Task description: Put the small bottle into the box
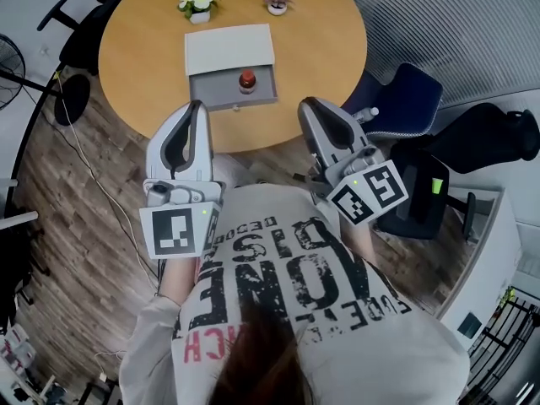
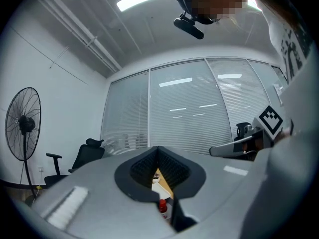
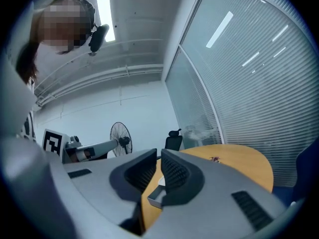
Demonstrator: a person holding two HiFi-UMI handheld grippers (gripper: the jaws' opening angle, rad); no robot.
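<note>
On the table, inside the box: small bottle, red-capped, upright. Judged light, rigid, smooth; best gripped at the body. Left gripper closed, empty; right gripper held a slit apart, empty.

grippers: two, left gripper, right gripper
small bottle: one
box: one
potted plants: two, white-flowered pot, pink-flowered pot
round table: one

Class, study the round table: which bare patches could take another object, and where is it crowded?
Bare wood lies left of the box out to the table rim, and likewise right of it. Only a thin strip fronts the open drawer. Crowded: the far edge, by the white-flowered pot and the pink-flowered pot.
</note>
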